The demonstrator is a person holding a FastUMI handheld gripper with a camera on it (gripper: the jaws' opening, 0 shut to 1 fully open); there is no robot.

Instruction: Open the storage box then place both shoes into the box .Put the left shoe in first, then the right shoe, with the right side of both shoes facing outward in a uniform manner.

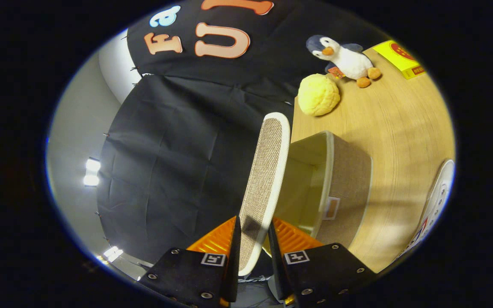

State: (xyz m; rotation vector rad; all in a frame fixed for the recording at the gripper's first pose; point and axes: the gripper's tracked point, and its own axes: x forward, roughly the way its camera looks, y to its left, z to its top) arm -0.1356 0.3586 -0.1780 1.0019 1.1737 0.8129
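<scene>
Where the black cloth wall (173, 162) takes up the left part of the scene, two bright lights (92, 172) glare on the pale surface beside it, too washed out to make out. Next comes the gripper (253, 244), its two fingers closed on the lid (265, 184) of the storage box (349, 179); the lid stands on edge between them, woven face toward the cloth, and its near end passes between the fingers, so how far each finger presses cannot be told exactly. Just right of the lid sits the box itself (open, pale lining showing), its far inner corner hidden behind the lid and its bottom partly screened by the right finger; a small label pocket (331, 207) shows on its woven side. It rests on the wooden table (400, 128). Beyond it lie a yellow bumpy ball (318, 94) and, touching or just beside it, a plush penguin (345, 57). Further right a yellow box (400, 57) is cut off at its far corner, and a white laced shoe (437, 205) is only partly seen.
</scene>
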